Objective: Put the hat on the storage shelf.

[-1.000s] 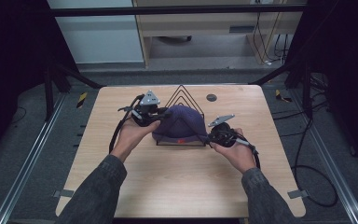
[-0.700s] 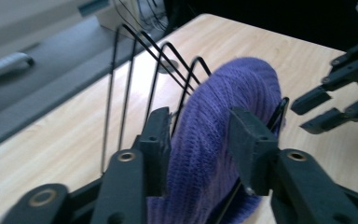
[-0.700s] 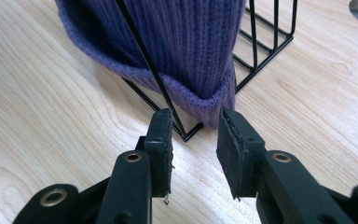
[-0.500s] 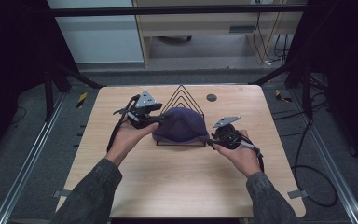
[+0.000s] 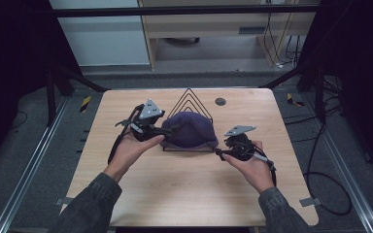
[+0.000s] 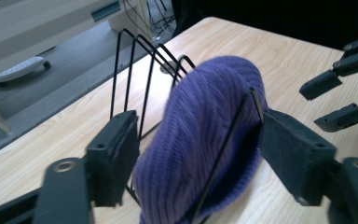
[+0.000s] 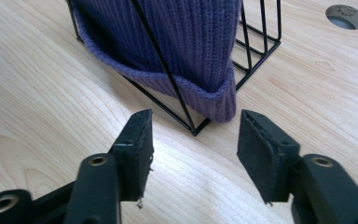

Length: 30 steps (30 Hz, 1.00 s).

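1. Lying under both grippers is a light wooden table (image 5: 175,194) with plain grain, and a round grommet hole (image 5: 220,101) is sitting in it beyond the right gripper (image 5: 219,153), toward the far edge.
2. Surrounding the table, the room is staying dark at both sides; beyond the far edge a grey floor and a pale cabinet (image 5: 102,34) are showing, with cables (image 5: 320,184) trailing on the floor to the right of the right gripper.
3. Standing between the two grippers is a black wire rack (image 5: 190,99) of triangular frames, and a purple knitted beanie (image 5: 190,130) is sitting draped over its near frames.
4. The beanie is showing ribbed knit, a rounded crown and a rolled hem (image 7: 186,91) that is hanging just above the table; one black wire is crossing in front of the fabric in both gripper views.
5. The left gripper (image 6: 193,154) is standing spread, its jaws having just been opening; the beanie is bulging between them, the right-hand pad lying against the wire, the left-hand pad just clear of the knit.
6. The right gripper is also standing spread, its jaws having just been opening, with nothing between them; the hem and the rack's corner are sitting just ahead of its tips.
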Available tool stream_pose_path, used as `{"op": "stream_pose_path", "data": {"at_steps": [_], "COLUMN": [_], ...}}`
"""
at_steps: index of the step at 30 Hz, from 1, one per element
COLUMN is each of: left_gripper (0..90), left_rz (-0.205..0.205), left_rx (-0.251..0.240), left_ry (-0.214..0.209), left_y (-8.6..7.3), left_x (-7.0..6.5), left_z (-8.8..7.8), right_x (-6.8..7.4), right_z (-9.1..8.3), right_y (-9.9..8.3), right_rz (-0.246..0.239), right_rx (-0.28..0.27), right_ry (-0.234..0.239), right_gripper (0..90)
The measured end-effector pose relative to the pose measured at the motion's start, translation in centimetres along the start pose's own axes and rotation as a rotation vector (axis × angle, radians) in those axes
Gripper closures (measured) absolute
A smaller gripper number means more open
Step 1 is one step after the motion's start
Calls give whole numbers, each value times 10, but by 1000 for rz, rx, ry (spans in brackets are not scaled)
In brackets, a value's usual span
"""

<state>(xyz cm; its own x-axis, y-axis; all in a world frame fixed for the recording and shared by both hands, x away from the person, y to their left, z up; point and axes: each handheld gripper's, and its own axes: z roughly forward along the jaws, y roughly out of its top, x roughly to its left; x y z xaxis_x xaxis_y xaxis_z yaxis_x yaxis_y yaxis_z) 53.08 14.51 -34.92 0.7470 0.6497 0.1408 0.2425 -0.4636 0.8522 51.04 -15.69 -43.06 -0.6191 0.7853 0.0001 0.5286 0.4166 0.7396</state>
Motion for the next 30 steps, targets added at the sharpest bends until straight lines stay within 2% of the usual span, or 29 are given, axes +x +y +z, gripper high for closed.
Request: {"op": "stream_pose_path", "data": {"at_steps": [8,19,25,30], "left_gripper": [182,164,141,127], "left_rz": [14,1,-17,-25], "left_rx": [45,37,49,63], "left_ry": [-4,-8,-25,-41], "left_y": [0,-2,-13,-31], "left_x": [-21,-33,-41,-44], "left_z": [-4,-21,-30,-39], "right_x": [8,24,34,40], "right_z": [-8,-21,-30,-40], "right_y": [-1,0,-1,-14], "right_rz": [5,-11,-34,-45], "right_rx": [-30,-57,-72,-91], "right_ry": [-6,-5,5,-1], "right_gripper": [373,266,153,104]}}
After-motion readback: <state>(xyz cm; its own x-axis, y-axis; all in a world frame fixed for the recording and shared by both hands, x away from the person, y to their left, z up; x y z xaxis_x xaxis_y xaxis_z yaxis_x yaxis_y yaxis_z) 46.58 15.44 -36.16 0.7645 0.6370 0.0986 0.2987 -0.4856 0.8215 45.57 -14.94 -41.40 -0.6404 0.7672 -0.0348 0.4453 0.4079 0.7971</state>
